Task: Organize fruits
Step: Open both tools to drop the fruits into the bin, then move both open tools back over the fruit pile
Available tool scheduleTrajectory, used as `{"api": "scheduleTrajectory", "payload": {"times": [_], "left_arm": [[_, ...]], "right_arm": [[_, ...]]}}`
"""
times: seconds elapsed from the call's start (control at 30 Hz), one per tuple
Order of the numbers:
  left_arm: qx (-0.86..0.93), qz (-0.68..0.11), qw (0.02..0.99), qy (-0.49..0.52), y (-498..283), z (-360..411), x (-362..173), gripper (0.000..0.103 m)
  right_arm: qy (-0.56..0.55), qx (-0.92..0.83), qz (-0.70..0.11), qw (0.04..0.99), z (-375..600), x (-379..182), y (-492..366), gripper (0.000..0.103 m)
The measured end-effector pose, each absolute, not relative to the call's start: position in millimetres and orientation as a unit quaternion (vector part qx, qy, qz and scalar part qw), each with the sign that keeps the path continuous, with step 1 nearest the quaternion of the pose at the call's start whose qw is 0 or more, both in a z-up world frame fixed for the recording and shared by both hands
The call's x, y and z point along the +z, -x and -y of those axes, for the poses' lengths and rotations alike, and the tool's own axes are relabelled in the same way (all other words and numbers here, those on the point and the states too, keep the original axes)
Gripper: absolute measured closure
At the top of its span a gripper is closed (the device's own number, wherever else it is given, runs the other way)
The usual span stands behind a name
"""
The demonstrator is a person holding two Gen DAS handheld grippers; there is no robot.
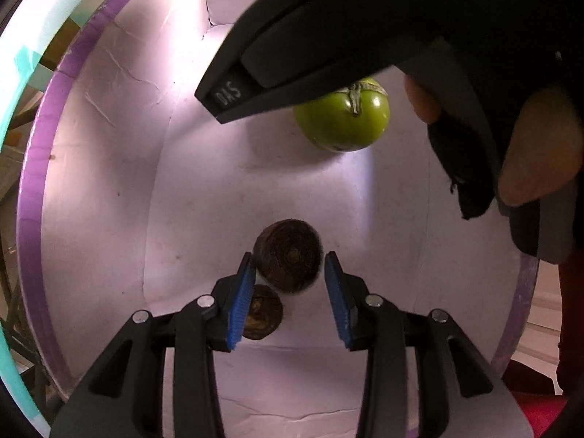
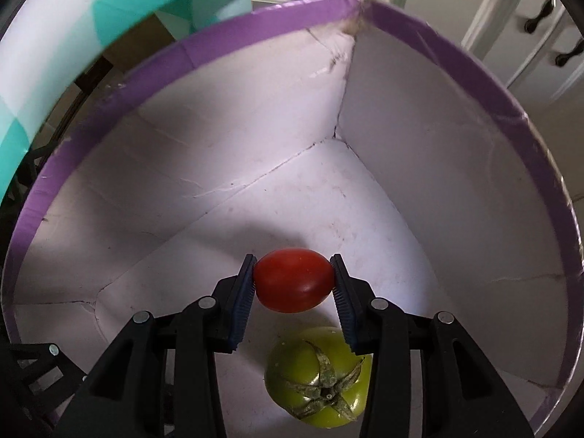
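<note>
Inside purple-rimmed box [image 2: 419, 25] – smooth red tomato [image 2: 294, 280] clamped in right gripper [image 2: 295, 281] above green tomato [image 2: 321, 379]; left gripper [image 1: 288, 268] slightly parted around dark brown fruit [image 1: 287, 255], pads not touching.

Looks like home, likely kitchen or dining corner: pale panelled cupboard doors [image 2: 525, 58] with dark curled handles [image 2: 539, 14] behind purple-rimmed cardboard box [image 2: 255, 18] (white lining creased, worn); teal-and-white patterned surface [image 2: 43, 73] alongside.
</note>
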State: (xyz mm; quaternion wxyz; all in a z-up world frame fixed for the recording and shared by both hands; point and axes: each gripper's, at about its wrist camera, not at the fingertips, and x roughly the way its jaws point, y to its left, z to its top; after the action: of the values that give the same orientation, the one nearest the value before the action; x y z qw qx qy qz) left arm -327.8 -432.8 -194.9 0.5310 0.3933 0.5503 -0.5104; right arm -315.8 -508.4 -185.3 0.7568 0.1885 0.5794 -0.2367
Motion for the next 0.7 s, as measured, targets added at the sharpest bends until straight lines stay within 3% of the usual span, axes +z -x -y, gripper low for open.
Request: {"api": "scheduleTrajectory", "payload": {"times": [0.13, 0.17, 0.27, 0.43, 0.5, 0.63, 0.7], "left_arm": [[-0.534, -0.532, 0.545, -0.368, 324.6, 427.3, -178.8, 0.039], [-0.541, -0.522, 0.552, -0.359, 324.3, 423.6, -171.3, 0.033], [-0.565, -0.475, 0.585, -0.336, 326.4, 406.9, -138.4, 0.030], [-0.616, -0.355, 0.652, -0.263, 337.5, 360.6, -52.7, 0.016], [-0.612, -0.302, 0.698, -0.218, 325.9, 330.6, -16.0, 0.006], [-0.544, -0.270, 0.781, -0.147, 267.7, 270.2, 23.1, 0.003], [-0.472, -0.274, 0.832, -0.102, 224.9, 239.5, 32.3, 0.002]], "right_arm": [[-0.208, -0.243, -0.559, 0.765, 511.9, -175.8, 325.2, 0.046], [-0.219, -0.247, -0.545, 0.770, 514.1, -167.9, 330.6, 0.046], [-0.241, -0.261, -0.505, 0.787, 517.8, -140.3, 349.8, 0.046], [-0.245, -0.272, -0.414, 0.834, 507.4, -69.1, 378.1, 0.045], [-0.237, -0.249, -0.357, 0.869, 489.6, -29.3, 384.9, 0.040], [-0.212, -0.230, -0.259, 0.914, 446.7, 30.0, 371.9, 0.016], [-0.211, -0.215, -0.213, 0.930, 419.1, 54.5, 349.3, 0.015]]}}
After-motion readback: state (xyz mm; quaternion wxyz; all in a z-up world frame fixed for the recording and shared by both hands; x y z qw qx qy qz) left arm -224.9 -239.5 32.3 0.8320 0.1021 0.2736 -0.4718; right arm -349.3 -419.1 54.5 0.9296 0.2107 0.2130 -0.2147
